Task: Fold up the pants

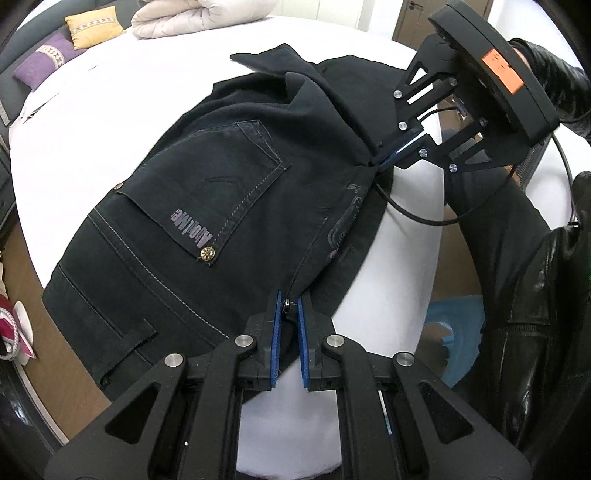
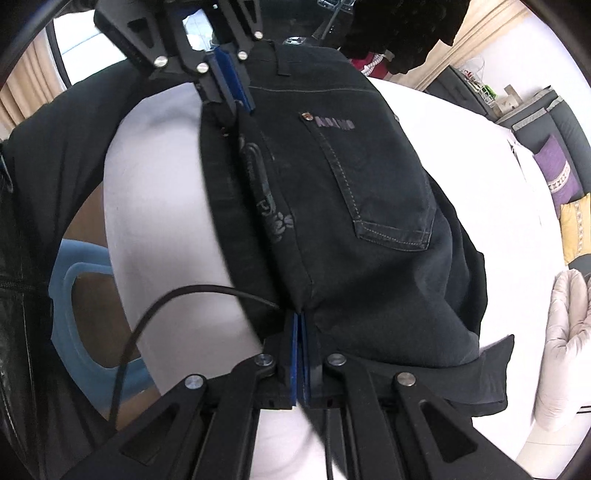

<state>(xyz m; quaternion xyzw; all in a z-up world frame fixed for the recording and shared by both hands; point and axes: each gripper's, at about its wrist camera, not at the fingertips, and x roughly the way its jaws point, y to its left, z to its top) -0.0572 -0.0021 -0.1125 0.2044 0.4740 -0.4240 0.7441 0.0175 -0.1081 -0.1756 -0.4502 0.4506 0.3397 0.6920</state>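
Note:
Dark jeans (image 1: 207, 192) with a stitched back pocket and purple lettering lie folded on the white bed (image 1: 110, 122); part of the cloth hangs over the bed's near edge. My left gripper (image 1: 290, 304) is shut on the jeans' edge at the waistband end, its blue pads pinching the cloth by a metal button. My right gripper (image 1: 376, 160) is shut on the same edge further along, where the cloth bunches up in a raised fold. In the right wrist view the jeans (image 2: 351, 192) stretch from my right gripper (image 2: 299, 314) up to my left gripper (image 2: 242, 107).
A purple pillow (image 1: 44, 62), a yellow pillow (image 1: 92, 29) and a cream duvet (image 1: 199, 16) lie at the bed's far side. A blue plastic stool (image 2: 74, 295) stands on the floor by the bed. A black leather sleeve (image 1: 554, 85) and a black cable (image 2: 155, 317) are close by.

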